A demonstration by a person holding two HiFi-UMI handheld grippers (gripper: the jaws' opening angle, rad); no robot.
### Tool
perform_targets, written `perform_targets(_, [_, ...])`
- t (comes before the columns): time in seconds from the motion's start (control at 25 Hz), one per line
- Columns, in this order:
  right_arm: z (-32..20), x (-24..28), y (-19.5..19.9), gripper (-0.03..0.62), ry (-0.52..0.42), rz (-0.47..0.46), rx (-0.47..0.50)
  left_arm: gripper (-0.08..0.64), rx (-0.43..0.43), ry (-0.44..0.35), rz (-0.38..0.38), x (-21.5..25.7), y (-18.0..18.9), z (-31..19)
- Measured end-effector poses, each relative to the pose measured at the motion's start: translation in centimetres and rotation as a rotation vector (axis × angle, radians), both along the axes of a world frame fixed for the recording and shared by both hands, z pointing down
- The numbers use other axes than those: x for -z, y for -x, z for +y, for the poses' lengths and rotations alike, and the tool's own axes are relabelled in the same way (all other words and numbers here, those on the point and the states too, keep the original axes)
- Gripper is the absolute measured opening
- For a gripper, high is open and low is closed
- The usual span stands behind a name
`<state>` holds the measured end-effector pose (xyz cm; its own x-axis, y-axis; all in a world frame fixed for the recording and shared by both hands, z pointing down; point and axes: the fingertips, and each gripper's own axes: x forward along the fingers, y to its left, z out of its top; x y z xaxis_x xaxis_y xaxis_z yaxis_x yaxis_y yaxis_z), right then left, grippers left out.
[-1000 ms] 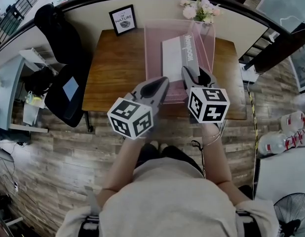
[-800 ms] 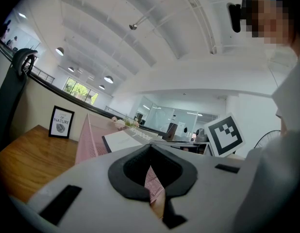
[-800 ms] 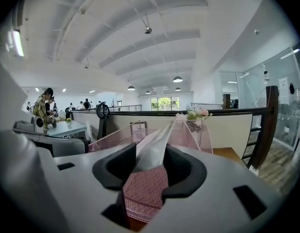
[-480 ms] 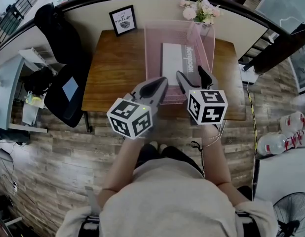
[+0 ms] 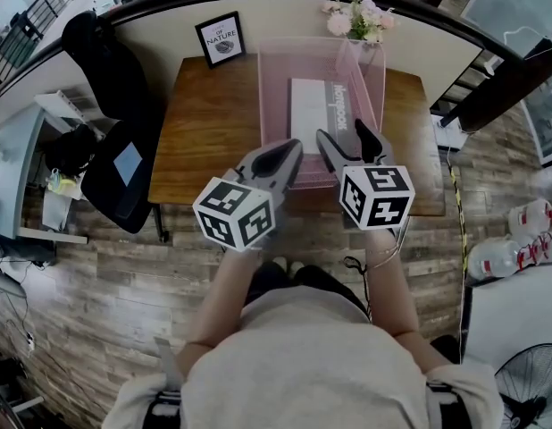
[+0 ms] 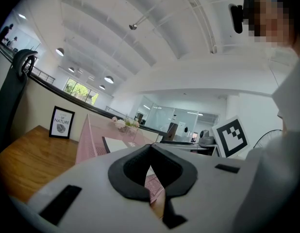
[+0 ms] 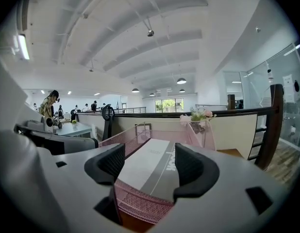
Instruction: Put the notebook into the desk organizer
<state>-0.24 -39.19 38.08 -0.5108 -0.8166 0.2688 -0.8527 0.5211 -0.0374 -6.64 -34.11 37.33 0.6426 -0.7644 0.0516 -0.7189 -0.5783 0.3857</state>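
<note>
Release step, judged nearly complete. The notebook (image 5: 319,113) lies cover-up inside the pink mesh desk organizer (image 5: 269,96), which stands on the wooden bench (image 5: 213,123). The right claw (image 5: 345,134) has just been opening and now stands wide at the organizer's near end; its own view shows the notebook framed between the pads but touched by neither. The left claw (image 5: 296,147) is closed on nothing, its tips met, just beside the organizer's near wall. To finish well, the right claw is best kept wide and drawn back along the line it points, lifting slightly so the lower pad clears the front mesh rim. A sideways drift would risk catching the notebook's near edge or dragging the light organizer across the bench. The left claw is placed to steady that wall if it shifts.
</note>
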Motion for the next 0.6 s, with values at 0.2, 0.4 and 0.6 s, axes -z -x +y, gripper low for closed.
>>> perform_targets(0.2, [0.5,1.1,0.2,0.313,-0.023,-0.037,0.027,0.011,-0.005,-0.007,-0.010,0.2,-0.3,-0.1])
perform_targets(0.4, [1.5,2.8,0.2,0.256,-0.068,-0.113,0.057,0.011,-0.006,-0.032,-0.024,0.9,-0.4,-0.1])
perform_targets(0.6, [2.1,3.8,-0.4,0.202,-0.084,-0.170,0.077,0.011,-0.026,-0.058,-0.057,1.4,-1.1,-0.2])
